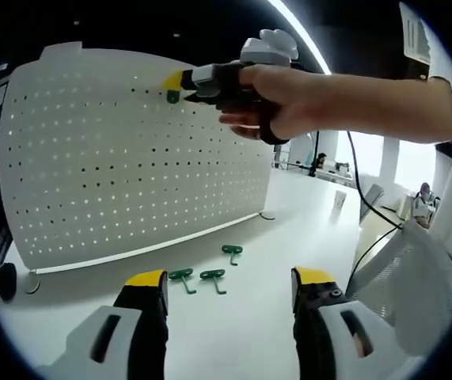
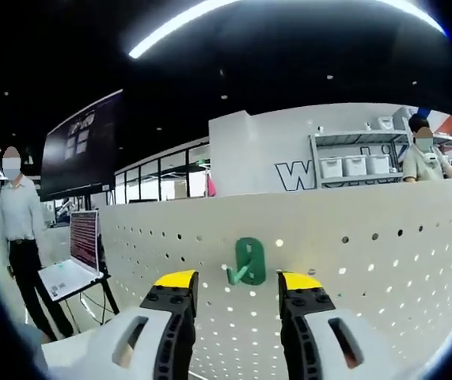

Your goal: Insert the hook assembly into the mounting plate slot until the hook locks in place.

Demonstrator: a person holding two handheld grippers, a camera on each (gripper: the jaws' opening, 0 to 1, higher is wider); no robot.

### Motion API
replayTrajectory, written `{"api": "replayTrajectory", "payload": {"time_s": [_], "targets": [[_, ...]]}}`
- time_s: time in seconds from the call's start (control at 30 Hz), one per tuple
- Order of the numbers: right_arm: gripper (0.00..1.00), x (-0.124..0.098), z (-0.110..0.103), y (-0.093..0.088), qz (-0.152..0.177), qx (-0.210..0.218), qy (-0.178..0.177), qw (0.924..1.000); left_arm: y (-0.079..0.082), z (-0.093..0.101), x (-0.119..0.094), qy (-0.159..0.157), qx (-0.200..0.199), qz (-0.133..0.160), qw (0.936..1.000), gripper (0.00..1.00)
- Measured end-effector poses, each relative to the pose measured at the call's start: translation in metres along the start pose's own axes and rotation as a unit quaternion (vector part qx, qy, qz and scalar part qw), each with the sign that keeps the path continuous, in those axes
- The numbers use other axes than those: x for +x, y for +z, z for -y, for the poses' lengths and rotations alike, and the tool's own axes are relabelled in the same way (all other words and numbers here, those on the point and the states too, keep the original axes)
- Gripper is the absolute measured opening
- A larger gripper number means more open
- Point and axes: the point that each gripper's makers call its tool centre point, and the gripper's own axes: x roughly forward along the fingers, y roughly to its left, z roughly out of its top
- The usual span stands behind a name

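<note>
Right tongs (image 2: 233,294) wide, off the hook (image 2: 248,261) seated on the pegboard (image 2: 368,261); left tongs (image 1: 229,286) wide over desk (image 1: 289,229); next, probably check lock.

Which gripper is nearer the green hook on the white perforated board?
Right. The right gripper is at the green hook on the board; the left gripper hangs low over the table.

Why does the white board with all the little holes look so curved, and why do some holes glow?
In the left gripper view the fisheye lens bows the white perforated pegboard, and its holes glow because bright light shines through from behind; the windows at the right are washed out. In the right gripper view the board's top edge bends too, the ceiling is dark under one bright light strip, and the green plastic hook stays sharp.
</note>
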Motion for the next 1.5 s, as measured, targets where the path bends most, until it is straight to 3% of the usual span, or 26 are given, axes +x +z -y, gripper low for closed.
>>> {"api": "replayTrajectory", "payload": {"time_s": [0.63,1.03,1.5], "targets": [[0.43,-0.042,0.002,-0.023,-0.020,-0.032,0.110,0.9932,0.002,-0.001,0.000,0.003,-0.001,0.005,1.0000,0.65],[0.49,-0.077,0.013,-0.032,-0.034,-0.032,0.134,0.9899,0.002,-0.003,0.000,0.006,0.001,0.007,1.0000,0.66],[0.54,-0.116,0.013,-0.054,-0.056,-0.037,0.157,0.9853,0.004,-0.005,-0.001,0.010,0.003,0.008,0.9999,0.66]]}}
